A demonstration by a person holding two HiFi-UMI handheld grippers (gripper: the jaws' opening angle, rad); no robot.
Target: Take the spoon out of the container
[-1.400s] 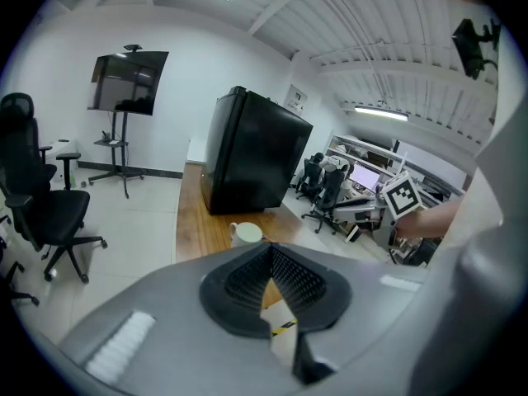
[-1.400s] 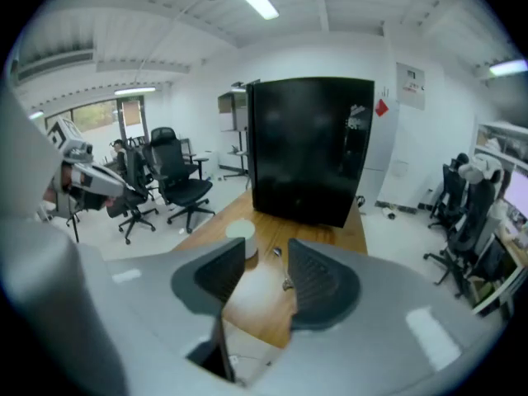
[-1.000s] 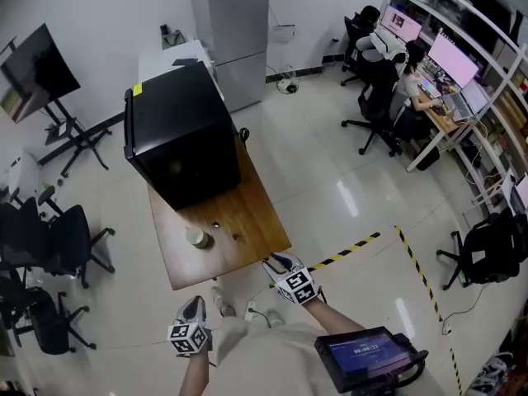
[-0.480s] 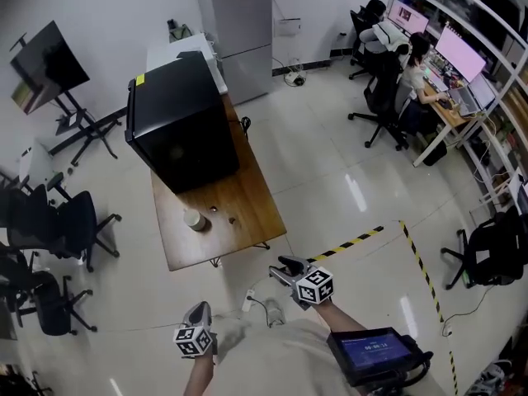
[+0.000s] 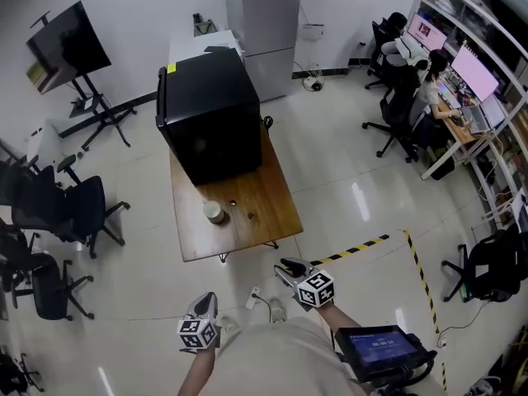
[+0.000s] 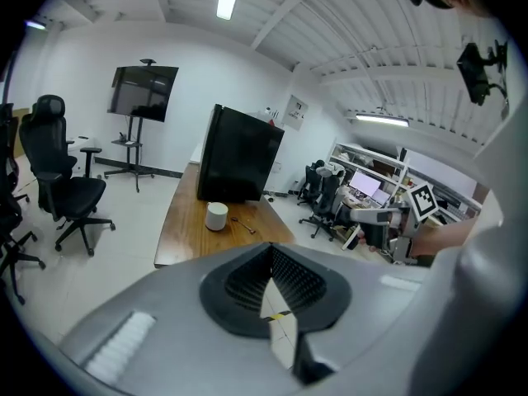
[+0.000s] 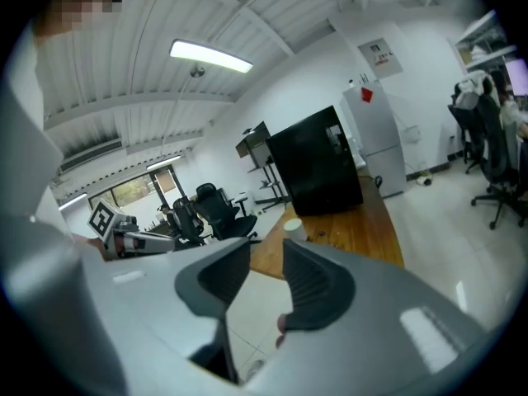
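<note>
We see the container (image 5: 214, 212) standing upright on the wooden worktop (image 5: 268, 200), a short, pale, round pot, cream-white and plain. It stands in front of the big black cabinet (image 5: 210, 122) that fills the far end of the same worktop. The spoon (image 6: 242, 225) is not in it. It lies flat on the wood just beside the container, on the side toward the seated person at the desks. It is a thin, dark, small thing (too small for us to tell bowl from handle).

Both grippers are held over the pale floor on the near side of the worktop, well apart from the container and spoon. The left gripper (image 6: 270, 244) has its ribbed black pads pressed together at the tips, with only a sliver of floor showing behind them and nothing caught there. The right gripper (image 7: 266, 246) has its jaws spread. They have just been closing, yet a clear gap is left, through which we see floor tiles and the worktop's near edge, and nothing sits between the pads. A strip of yellow-and-black tape (image 5: 355, 247) runs across the floor close to the right gripper.
</note>
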